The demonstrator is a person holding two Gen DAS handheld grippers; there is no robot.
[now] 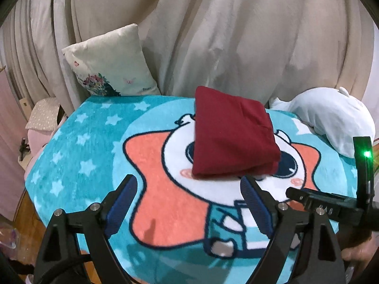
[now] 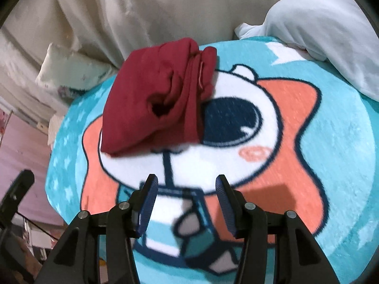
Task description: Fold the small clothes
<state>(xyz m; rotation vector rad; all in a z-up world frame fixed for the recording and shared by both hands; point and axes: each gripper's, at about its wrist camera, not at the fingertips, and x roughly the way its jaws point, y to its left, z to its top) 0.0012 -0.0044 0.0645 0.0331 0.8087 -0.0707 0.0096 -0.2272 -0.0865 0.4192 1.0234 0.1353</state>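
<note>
The dark red garment [image 1: 233, 135] lies folded on the cartoon blanket [image 1: 94, 146], just ahead of the left gripper [image 1: 188, 185] and slightly to its right side; its near edge sits close to the tip of that gripper's right finger without touching it. From the right gripper [image 2: 186, 184] the same bundle [image 2: 154, 101] is farther off, ahead and to the left, with bare blanket [image 2: 343, 142] between them. Both grippers hover with their jaws spread wide, blue pads [image 1: 123, 203] facing each other and nothing between them.

The bundle is a compact, roughly rectangular stack. Seen from the left wrist its long axis runs away from the gripper toward the beige curtain [image 1: 236, 35], leaning a little to the left at the far end. Its right-hand side shows the stacked fold edges, and the right wrist view shows those layers bunched, with a dark open pocket of cloth and a thin pale stitch line. The top surface is smooth and flat.

It rests over the cartoon face's eye, near the blanket's far edge. A floral pillow [image 1: 109, 64] leans behind to the left, and a pale plush toy [image 1: 331, 123] lies to the right.
</note>
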